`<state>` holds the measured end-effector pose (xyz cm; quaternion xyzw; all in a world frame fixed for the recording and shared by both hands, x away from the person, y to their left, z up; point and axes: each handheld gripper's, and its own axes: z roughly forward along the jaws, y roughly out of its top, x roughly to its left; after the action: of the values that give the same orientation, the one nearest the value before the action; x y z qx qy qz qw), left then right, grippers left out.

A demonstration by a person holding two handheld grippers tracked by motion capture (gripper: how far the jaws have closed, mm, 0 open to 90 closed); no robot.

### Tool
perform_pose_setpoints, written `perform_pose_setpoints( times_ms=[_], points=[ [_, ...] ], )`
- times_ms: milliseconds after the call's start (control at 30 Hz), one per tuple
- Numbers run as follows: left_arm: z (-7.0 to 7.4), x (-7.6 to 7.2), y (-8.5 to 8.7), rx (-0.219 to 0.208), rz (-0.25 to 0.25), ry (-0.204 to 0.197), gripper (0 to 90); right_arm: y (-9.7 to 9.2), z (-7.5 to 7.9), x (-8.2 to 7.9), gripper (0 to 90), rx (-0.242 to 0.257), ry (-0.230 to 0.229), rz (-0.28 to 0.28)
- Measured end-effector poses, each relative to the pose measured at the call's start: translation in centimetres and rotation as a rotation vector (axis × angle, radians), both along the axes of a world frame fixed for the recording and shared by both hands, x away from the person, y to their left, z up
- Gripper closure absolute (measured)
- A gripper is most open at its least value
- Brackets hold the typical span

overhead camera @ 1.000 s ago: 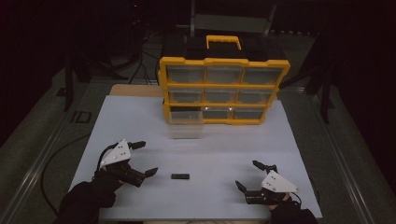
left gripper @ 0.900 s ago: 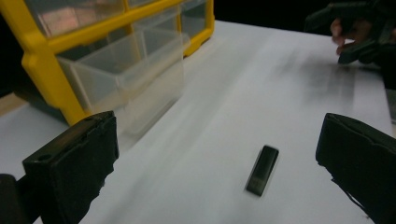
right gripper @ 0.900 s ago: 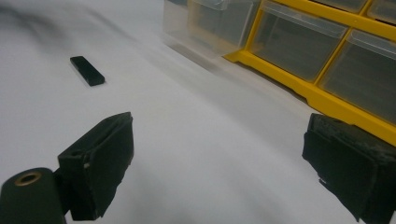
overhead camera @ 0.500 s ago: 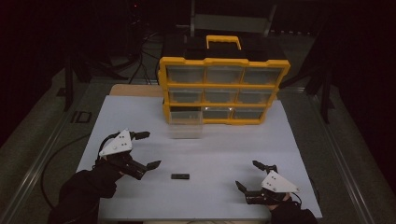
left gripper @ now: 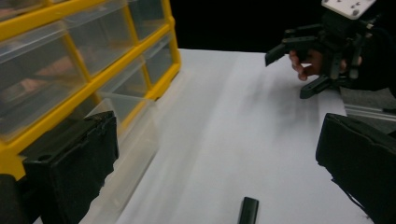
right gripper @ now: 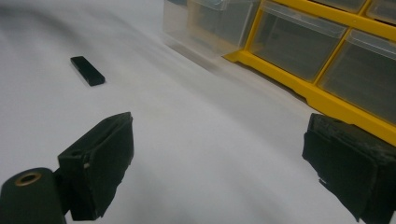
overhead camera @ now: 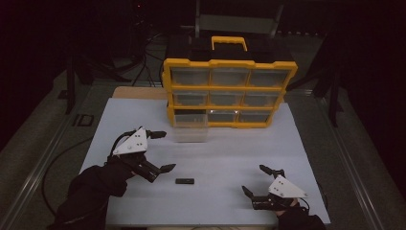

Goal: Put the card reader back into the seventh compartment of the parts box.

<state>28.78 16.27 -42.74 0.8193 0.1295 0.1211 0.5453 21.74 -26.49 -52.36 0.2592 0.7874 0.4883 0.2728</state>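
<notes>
A small black block (overhead camera: 185, 181) lies flat on the white table top (overhead camera: 230, 158), between the two grippers. My left gripper (overhead camera: 163, 151) hovers just left of it, open, jaws wide and bare. In the left gripper view the block (left gripper: 249, 211) lies low between the jaws of the left gripper (left gripper: 217, 158). My right gripper (overhead camera: 254, 179) rests near the front right, open and holding nothing. From the right gripper (right gripper: 219, 158) the block (right gripper: 87, 70) lies far off to the upper left. A clear drawer (overhead camera: 190, 128) stands pulled out before the yellow organizer (overhead camera: 230, 91).
The organizer, with three rows of clear drawers and a yellow handle (overhead camera: 230, 42), takes up the back of the table. The pulled-out drawer (left gripper: 126, 140) sits close to my left jaw. Dark floor and stand legs surround the table.
My left gripper has moved a little forward and to the right, closer to the black block. The right gripper and the block have stayed put.
</notes>
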Motion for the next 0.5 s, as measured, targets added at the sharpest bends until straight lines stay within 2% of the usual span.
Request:
perform_pose_setpoints(
  times_ms=[300, 433, 500],
  points=[
    [-1.4, 0.3, -1.9, 0.029, -0.053, 0.028, 0.0, 0.0, 0.0, -0.1, 8.9, 0.003, 0.005, 0.000],
    [-2.1, 0.4, -2.3, 0.047, -0.056, 0.027, 0.0, 0.0, 0.0, -0.1, 8.9, 0.006, 0.008, 0.002],
    [-2.6, 0.5, -2.5, 0.054, -0.063, 0.042, 0.0, 0.0, 0.0, -0.1, 8.9, 0.004, 0.004, 0.003]
  ],
)
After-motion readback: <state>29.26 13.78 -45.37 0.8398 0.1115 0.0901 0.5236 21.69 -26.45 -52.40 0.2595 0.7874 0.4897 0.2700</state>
